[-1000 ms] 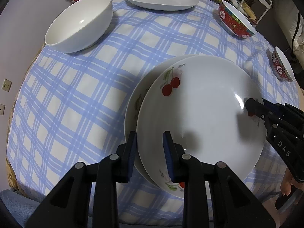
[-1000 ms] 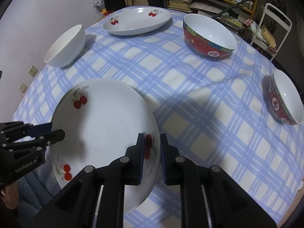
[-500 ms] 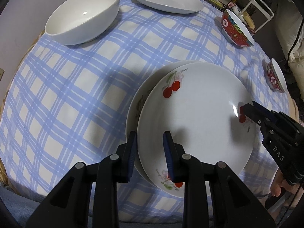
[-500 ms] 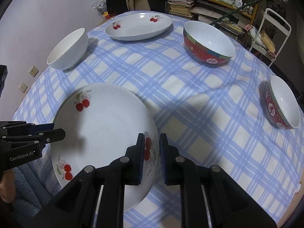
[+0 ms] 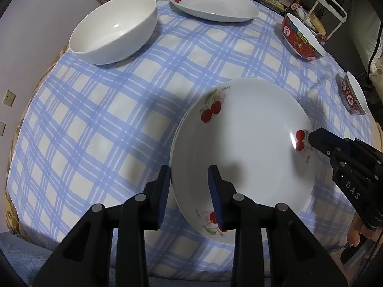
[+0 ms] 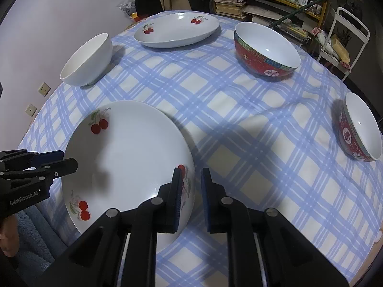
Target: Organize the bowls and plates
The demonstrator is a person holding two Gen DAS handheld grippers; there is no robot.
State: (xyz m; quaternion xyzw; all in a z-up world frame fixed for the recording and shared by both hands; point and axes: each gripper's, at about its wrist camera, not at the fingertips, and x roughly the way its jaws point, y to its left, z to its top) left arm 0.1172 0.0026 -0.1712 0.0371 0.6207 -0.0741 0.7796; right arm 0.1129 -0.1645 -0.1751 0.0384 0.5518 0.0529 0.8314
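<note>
The left hand-held gripper [image 5: 189,191] has just been opening, its jaws apart astride the near rim of the top plate [image 5: 244,148], stacked on another plate on the desk [image 5: 95,119]; the right hand-held gripper [image 6: 190,196] is clamped on the opposite rim

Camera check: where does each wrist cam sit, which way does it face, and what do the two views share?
Left wrist: on the left gripper, looking steeply down at the cherry plate; the right gripper and fingers show.
Right wrist: on the right gripper, facing down at the plate's opposite rim; the left gripper enters at left.
Shared: plate, white bowl, checked tablecloth.
</note>
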